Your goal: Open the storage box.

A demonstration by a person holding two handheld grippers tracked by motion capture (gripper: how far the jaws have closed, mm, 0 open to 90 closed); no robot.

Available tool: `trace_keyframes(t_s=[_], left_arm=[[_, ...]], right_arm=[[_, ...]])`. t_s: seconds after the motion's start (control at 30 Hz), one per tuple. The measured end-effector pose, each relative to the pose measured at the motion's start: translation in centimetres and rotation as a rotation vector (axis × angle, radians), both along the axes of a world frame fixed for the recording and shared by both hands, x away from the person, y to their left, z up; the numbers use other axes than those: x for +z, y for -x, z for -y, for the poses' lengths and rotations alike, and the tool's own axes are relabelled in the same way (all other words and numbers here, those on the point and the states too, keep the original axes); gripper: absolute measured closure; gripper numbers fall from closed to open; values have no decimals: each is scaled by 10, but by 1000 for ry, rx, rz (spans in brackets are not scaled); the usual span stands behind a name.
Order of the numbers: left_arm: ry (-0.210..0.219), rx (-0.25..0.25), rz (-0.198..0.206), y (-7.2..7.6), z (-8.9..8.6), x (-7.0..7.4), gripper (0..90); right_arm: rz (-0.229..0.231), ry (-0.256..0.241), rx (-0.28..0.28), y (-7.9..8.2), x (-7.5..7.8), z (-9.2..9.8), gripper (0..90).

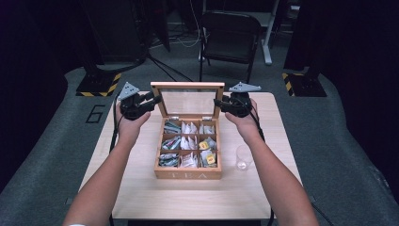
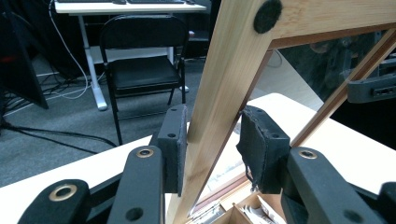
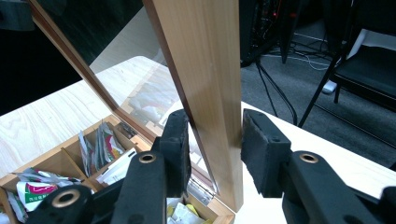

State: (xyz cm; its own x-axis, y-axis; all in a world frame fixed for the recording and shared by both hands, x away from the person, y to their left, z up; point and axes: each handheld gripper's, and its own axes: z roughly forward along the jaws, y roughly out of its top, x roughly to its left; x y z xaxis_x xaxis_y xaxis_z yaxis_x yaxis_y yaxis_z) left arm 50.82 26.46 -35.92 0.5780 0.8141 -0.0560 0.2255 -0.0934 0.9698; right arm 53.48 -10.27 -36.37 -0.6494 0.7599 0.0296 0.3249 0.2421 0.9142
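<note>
So the tea box (image 1: 188,155) sits mid-table with its glass lid (image 1: 187,101) standing upright at the back edge of the box, and I've got a gripper on each side rail of that lid. My left gripper (image 2: 212,149) straddles the lid's left rail: one pad touches the wood, the other has a sliver of gap, so it's bracketing, not clamped. Same with my right gripper (image 3: 215,154) on the right rail, jaws parted around the wood, barely loose. The lid's long axis runs side to side between my hands, hinged along the box's rear wall, so both hands are equally near it. I'd guess the next move is swinging it forward and down over the tea bags (image 1: 188,143). There's open table behind the box, and a small glass (image 1: 243,157) stands just right of it, clear of the lid's arc, I think.
</note>
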Motion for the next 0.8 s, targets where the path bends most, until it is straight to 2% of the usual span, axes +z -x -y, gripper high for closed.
trace_keyframes(t_s=[0.17,0.33,0.5,0.8], left_arm=[[-18,0,-15,-3,1,3,627],[-17,8,-15,-7,1,4,630],[-21,14,-13,-10,2,5,633],[-16,19,-18,-14,1,2,635]], right_arm=[[-19,36,-14,-4,-5,-3,620],[-8,33,-18,-6,-6,-3,634],[-17,30,-20,-9,-5,-3,636],[-25,51,-22,-14,-2,-5,645]])
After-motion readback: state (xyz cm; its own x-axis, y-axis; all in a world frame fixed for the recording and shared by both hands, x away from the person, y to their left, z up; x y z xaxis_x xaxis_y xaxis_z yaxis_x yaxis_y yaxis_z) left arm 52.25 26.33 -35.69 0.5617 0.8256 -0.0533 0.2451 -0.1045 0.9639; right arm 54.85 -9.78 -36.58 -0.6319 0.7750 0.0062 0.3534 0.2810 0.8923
